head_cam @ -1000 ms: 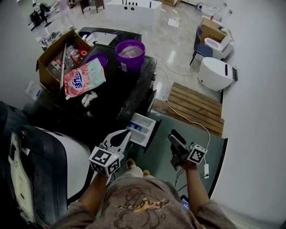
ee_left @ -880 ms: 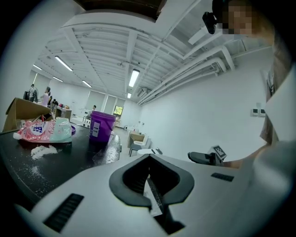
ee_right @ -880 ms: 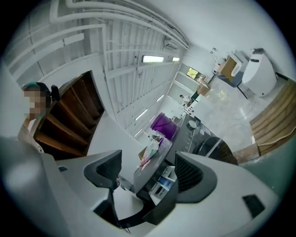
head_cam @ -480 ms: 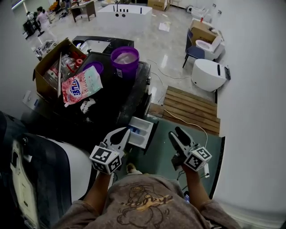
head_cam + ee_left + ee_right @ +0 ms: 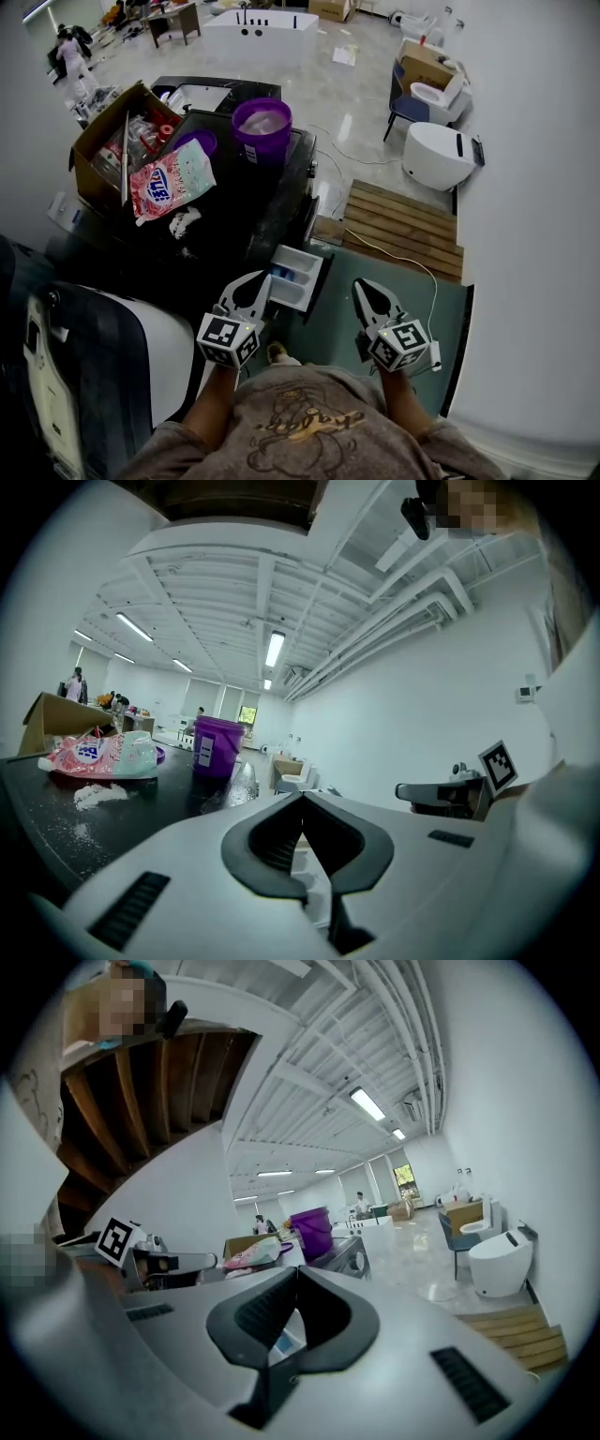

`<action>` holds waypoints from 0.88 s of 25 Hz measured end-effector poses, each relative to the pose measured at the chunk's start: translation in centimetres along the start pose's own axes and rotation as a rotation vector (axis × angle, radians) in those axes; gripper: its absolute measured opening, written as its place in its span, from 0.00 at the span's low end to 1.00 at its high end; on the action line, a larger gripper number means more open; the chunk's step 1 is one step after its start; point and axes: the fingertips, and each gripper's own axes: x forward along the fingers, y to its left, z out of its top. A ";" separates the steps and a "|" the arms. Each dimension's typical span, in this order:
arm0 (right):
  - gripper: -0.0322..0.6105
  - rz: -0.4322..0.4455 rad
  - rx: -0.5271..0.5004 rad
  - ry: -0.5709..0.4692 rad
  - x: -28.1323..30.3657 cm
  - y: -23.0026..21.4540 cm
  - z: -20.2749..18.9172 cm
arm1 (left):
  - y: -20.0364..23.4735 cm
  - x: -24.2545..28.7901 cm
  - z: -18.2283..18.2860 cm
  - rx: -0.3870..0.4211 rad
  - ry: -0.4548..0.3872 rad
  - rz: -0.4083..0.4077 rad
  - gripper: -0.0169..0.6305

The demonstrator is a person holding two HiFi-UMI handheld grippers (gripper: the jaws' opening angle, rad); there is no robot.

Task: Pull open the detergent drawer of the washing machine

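Observation:
The black washing machine [image 5: 253, 202] stands ahead of me, and its white detergent drawer [image 5: 298, 274] sticks out from the front with blue inserts showing. My left gripper [image 5: 255, 284] is shut and empty, its tips just short of the drawer's near left corner, not touching it. My right gripper [image 5: 360, 289] hovers to the right of the drawer over the green floor, shut on nothing. In the left gripper view the left gripper [image 5: 302, 799] has its tips together, with the purple bucket [image 5: 217, 747] beyond. The right gripper [image 5: 297, 1269] also shows its tips together, and a bit of the drawer [image 5: 286, 1342] shows through the gap.
On the machine's top lie a purple bucket [image 5: 262, 123], a pink detergent bag [image 5: 173, 178], spilled powder [image 5: 185, 220] and an open cardboard box [image 5: 112, 131]. A wooden pallet [image 5: 403, 225], a white toilet [image 5: 441, 155] and a floor cable [image 5: 412, 267] are to the right.
The right gripper's jaws have gone from open to shut, and it has rolled and risen a little. The left gripper has stayed by the drawer.

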 end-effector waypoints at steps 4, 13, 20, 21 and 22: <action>0.05 -0.023 0.013 0.011 0.2 -0.3 -0.9 | 0.0 -0.1 -0.7 0.002 0.014 0.003 0.06; 0.05 -0.063 -0.050 0.052 -0.3 -1.2 -3.6 | 0.0 -0.6 -1.5 -0.017 0.014 0.020 0.06; 0.05 -0.062 -0.079 0.058 -0.5 -0.9 -3.6 | 0.0 -0.9 -1.7 -0.011 0.023 0.026 0.06; 0.05 -0.058 -0.083 0.058 -0.5 -0.8 -3.7 | -0.1 -1.0 -1.5 -0.021 0.016 0.026 0.06; 0.05 -0.054 -0.086 0.060 -0.6 -0.8 -3.8 | -0.2 -1.1 -1.5 -0.026 0.012 0.026 0.06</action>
